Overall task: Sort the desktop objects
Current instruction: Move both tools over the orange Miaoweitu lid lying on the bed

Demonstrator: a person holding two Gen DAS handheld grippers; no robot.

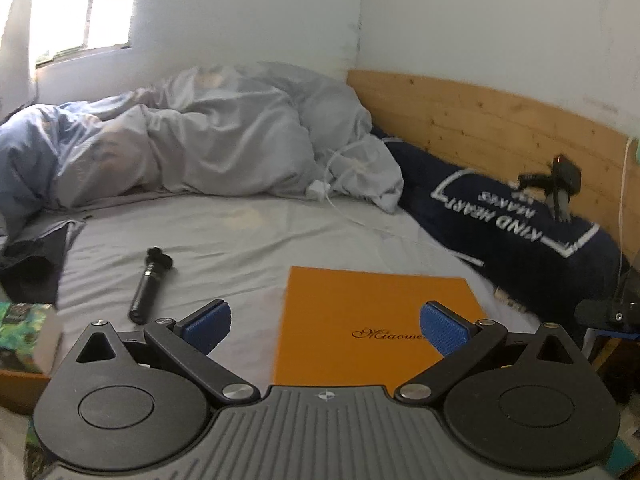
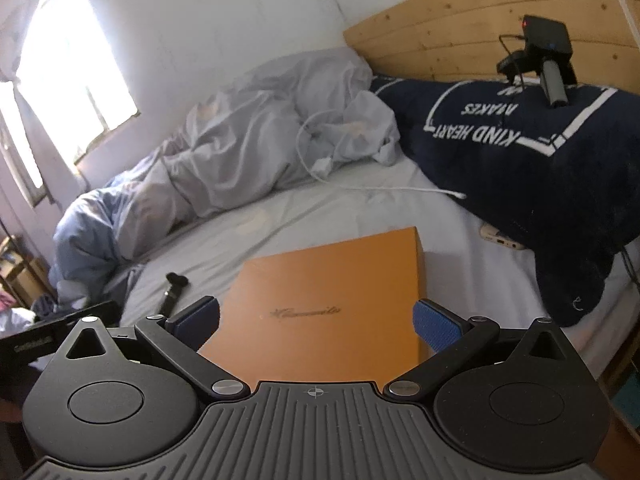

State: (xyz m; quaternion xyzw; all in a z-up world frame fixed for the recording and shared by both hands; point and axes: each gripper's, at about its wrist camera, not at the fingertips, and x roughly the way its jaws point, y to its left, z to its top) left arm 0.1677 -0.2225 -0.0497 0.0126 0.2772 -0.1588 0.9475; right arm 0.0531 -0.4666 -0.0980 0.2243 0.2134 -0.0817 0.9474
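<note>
An orange flat box [image 1: 372,320] with script lettering lies on the grey bedsheet near the front edge; it also shows in the right wrist view [image 2: 328,304]. A black flashlight-like tool [image 1: 150,284] lies on the sheet to its left, also seen in the right wrist view [image 2: 172,292]. My left gripper [image 1: 324,326] is open and empty, above the box's left part. My right gripper [image 2: 316,320] is open and empty, hovering over the box's near end.
A crumpled grey duvet [image 1: 208,140] fills the back of the bed. A navy pillow [image 1: 516,224] with white lettering lies against the wooden headboard [image 1: 480,120], with a black camera [image 2: 544,52] on it. A white cable [image 2: 380,189] crosses the sheet. A green patterned box [image 1: 24,332] is at left.
</note>
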